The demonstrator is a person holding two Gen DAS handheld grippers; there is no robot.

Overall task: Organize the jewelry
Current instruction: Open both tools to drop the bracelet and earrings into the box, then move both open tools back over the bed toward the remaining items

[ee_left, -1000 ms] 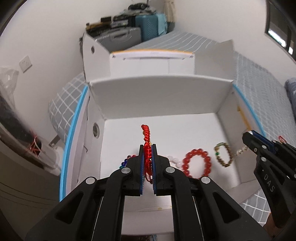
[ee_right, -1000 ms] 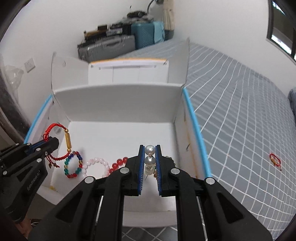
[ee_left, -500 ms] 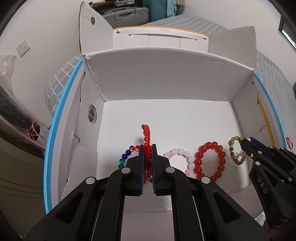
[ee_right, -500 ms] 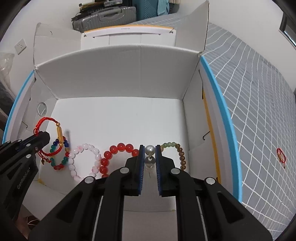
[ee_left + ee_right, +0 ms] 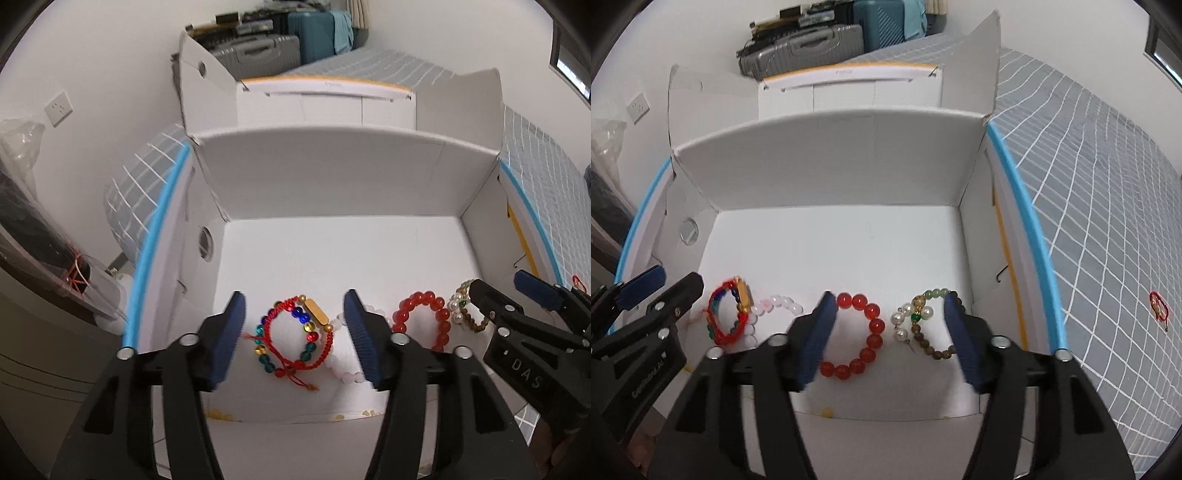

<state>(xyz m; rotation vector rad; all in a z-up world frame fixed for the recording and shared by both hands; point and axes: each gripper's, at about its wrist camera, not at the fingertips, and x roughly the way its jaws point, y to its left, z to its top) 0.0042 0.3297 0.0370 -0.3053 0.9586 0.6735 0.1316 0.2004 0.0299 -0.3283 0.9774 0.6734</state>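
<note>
A white cardboard box (image 5: 831,177) stands open on a bed with a grey checked cover (image 5: 1089,184), and suitcases (image 5: 801,48) are stacked against the far wall. All the jewelry but 1 piece lies in a row near the front of the box floor.

The left hand-held gripper (image 5: 295,332) is open about halfway and holds nothing. The red cord bracelet (image 5: 295,339) lies flat directly under it, between the 2 pads, on top of a bracelet of colored beads (image 5: 306,325) and touching a pale pink bead bracelet (image 5: 343,369). The right hand-held gripper (image 5: 890,336) is also about half open and empty. The pearl piece (image 5: 908,317) lies below it on a brown and green bead bracelet (image 5: 934,343), closer to the right pad, and a red bead bracelet (image 5: 864,332) sits by the left pad.

1 small red item (image 5: 1160,310) is left on the bed cover, well to the right of the box. The right hand is the nearer one, so I judge it should fetch this item.

Compared with 1 second ago, both pairs of jaws have just been opening: then the left one pinched the red cord bracelet upright and the right one pinched the pearls. Now both pieces rest in the box.
</note>
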